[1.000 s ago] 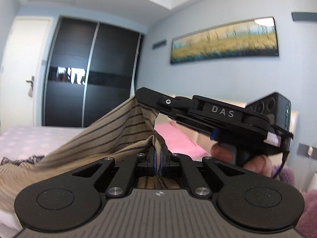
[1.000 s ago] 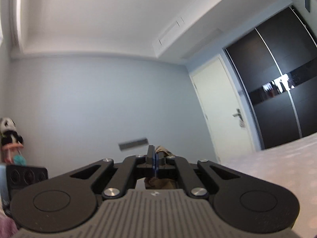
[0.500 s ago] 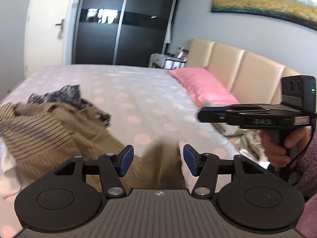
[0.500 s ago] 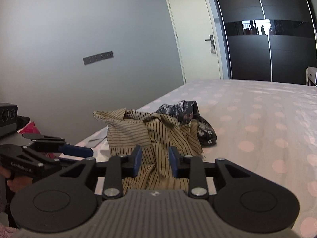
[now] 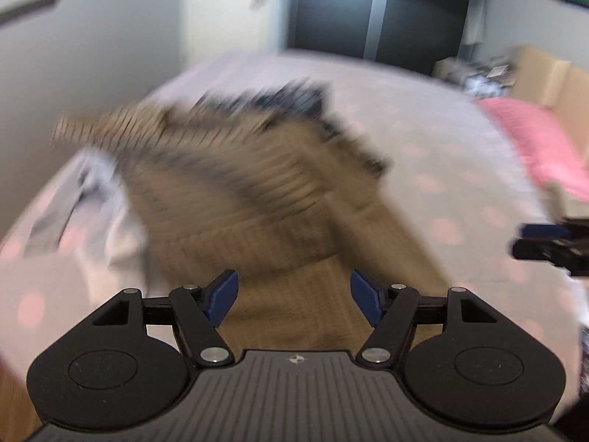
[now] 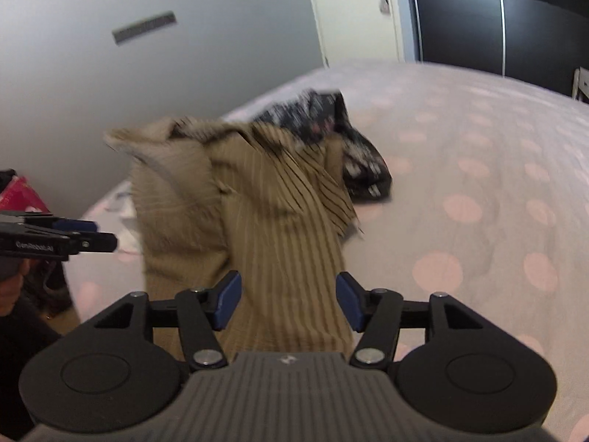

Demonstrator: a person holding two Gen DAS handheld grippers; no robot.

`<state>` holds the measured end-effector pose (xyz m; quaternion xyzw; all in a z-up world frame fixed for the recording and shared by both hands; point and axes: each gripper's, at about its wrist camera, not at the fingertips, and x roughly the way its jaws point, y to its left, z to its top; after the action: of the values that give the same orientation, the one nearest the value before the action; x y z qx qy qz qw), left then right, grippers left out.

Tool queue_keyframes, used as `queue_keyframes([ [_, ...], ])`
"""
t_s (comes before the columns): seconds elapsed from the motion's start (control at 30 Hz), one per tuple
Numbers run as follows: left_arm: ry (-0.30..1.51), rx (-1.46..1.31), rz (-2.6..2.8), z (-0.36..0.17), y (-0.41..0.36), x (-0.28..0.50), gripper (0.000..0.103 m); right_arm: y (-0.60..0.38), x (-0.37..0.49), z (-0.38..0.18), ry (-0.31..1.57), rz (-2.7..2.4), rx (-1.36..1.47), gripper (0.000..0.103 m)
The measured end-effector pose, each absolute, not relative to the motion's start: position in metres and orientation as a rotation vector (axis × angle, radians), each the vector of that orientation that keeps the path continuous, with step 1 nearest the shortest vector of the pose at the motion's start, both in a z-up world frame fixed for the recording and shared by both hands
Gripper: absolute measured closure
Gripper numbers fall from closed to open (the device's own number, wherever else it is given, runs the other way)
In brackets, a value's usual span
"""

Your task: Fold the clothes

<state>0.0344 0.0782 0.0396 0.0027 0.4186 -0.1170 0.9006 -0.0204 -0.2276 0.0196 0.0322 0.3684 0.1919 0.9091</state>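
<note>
Both the left gripper (image 5: 292, 296) and right gripper (image 6: 287, 302) have jaws opening, seemingly gripping nothing, above the striped shirt (image 6: 279, 221) on the bed (image 6: 478, 184).

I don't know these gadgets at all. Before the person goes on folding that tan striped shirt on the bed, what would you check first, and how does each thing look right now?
1. Left tongs free of cloth: ok, jaws opening, nothing pinched.
2. Right tongs free of cloth: ok, jaws opening, cloth beneath but not gripped.
3. Striped shirt lying flat: not ok, it sits crumpled with folds bunched up.
4. Shirt clear of other clothes: not ok, it lies against the dark floral garment at its far end.
5. Room on the bedspread to spread it: ok, open dotted cover to the right of the shirt.
6. Collar and sleeves located: cannot tell, both views are blurred.
</note>
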Motion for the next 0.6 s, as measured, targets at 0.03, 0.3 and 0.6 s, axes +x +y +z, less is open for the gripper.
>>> queue_keyframes([
  [0.03, 0.907, -0.008, -0.195, 0.028, 0.080, 0.045, 0.038, -0.229, -0.009, 0.009, 0.790, 0.382, 0.072, 0.043],
  [0.3, 1.043, -0.106, 0.085, -0.066, 0.113, 0.100, 0.042, -0.237, 0.055, -0.062, 0.954, 0.341, 0.227, 0.043],
  [0.6, 0.995, -0.226, 0.034, -0.074, 0.122, 0.104, 0.101, -0.218, 0.059, -0.081, 0.946, 0.392, 0.387, 0.101],
])
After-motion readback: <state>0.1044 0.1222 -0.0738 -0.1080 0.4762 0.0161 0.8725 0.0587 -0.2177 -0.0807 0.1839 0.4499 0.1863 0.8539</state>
